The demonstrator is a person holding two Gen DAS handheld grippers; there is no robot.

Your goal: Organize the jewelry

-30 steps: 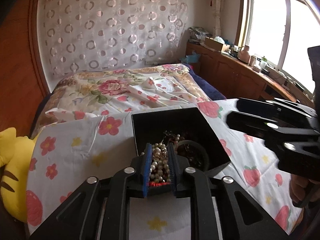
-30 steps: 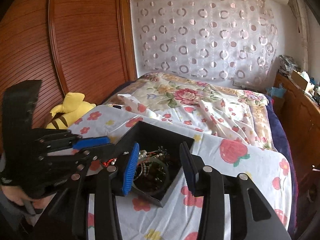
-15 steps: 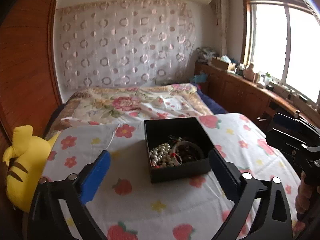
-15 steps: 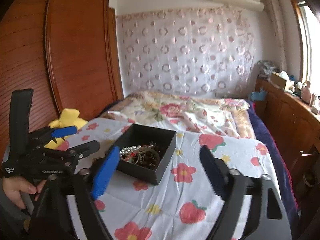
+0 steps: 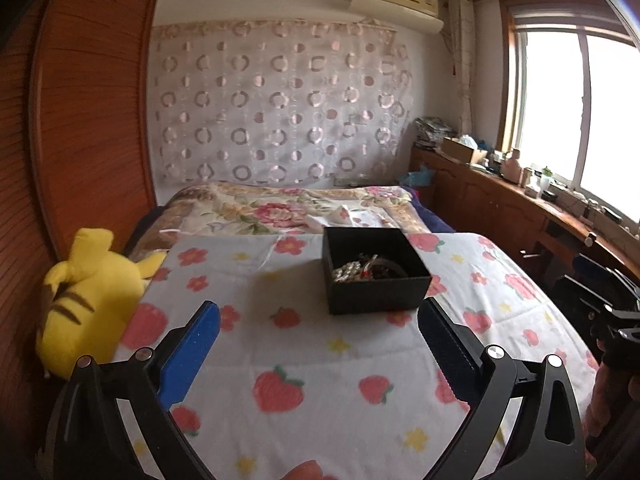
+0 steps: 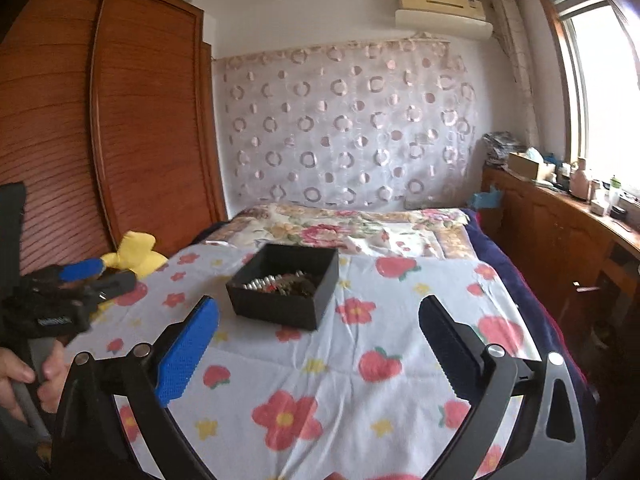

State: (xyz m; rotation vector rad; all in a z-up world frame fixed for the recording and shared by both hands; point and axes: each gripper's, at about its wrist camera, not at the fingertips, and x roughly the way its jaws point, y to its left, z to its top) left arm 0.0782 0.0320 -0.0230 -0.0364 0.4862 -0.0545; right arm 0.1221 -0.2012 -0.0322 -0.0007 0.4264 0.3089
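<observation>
The left gripper [image 5: 318,334] hangs above the flower-and-strawberry sheet [image 5: 320,380] with its 2 blue-padded fingers [image 5: 188,354] spread wide and nothing between them. Ahead of the fingertips, a little toward the right finger, sits the black box [image 5: 378,294], open-topped and resting flat on the sheet, apart from both fingers. Inside it lies a heap of jewelry: a pearl strand [image 5: 350,271] on the side nearer the left finger, with darker pieces and what looks like a dark bangle [image 5: 390,270] beside it; the finer pieces are too tangled to tell apart. Off to the outside of the left finger, a yellow plush toy [image 5: 86,300] lies at the sheet's edge against the wooden wardrobe [image 5: 80,120].

The right gripper [image 6: 319,334] is likewise wide open and holds nothing. From its camera the black box [image 6: 280,308] sits ahead of the fingertips, closer to the left finger, turned so 1 corner points toward the gripper, with the pearl strand [image 6: 262,282] showing above its near wall. Beyond the outside of the left finger, the left gripper [image 6: 86,274] appears in a hand [image 6: 24,380], well apart from the box. The far end of the bed carries a rose-patterned quilt [image 6: 332,228].
</observation>
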